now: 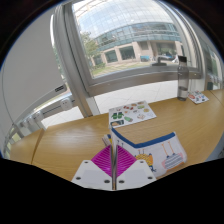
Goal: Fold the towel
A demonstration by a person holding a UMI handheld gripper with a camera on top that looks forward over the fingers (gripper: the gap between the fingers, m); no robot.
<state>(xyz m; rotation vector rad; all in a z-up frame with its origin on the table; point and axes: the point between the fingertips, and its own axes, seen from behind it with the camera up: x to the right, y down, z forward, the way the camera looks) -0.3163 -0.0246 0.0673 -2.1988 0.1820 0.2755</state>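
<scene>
My gripper [113, 150] shows its two fingers with magenta pads [98, 160] pressed together. A thin edge of the towel is pinched between them. The towel [155, 148] is white with a blue stripe along its border. It spreads from the fingertips to the right, lifted at the held edge, over the wooden table [60, 145]. The part of the towel below the fingers is hidden.
A printed sheet with small pictures [132, 112] lies on the table beyond the towel. A large window with a white frame [120, 75] runs along the table's far edge. A small white object [200, 98] stands at the far right.
</scene>
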